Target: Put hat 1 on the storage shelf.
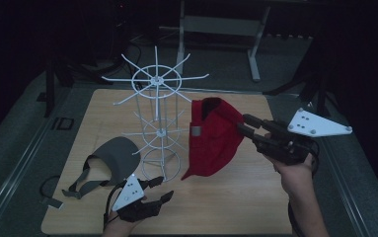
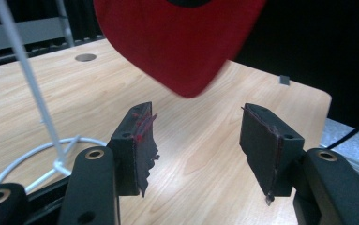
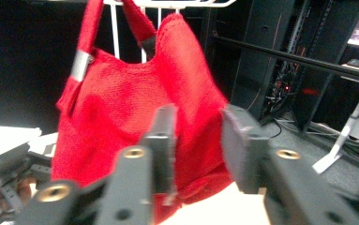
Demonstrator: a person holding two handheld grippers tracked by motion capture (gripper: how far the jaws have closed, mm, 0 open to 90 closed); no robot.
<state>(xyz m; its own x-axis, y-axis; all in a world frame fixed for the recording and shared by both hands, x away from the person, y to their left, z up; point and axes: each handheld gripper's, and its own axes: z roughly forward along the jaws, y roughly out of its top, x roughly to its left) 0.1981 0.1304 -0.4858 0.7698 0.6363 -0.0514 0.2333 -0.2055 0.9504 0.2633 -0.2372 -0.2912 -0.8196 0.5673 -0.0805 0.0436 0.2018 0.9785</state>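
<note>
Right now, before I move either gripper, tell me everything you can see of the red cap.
The red cap looks like knitted or woven fabric. It hangs by its back strap, which carries a grey buckle, from an arm of the white wire rack, brim lowest, above the wooden table. The right gripper is at its right edge with open jaws; whether they touch the cloth cannot be told. The left gripper is open below it, apart from it.
</note>
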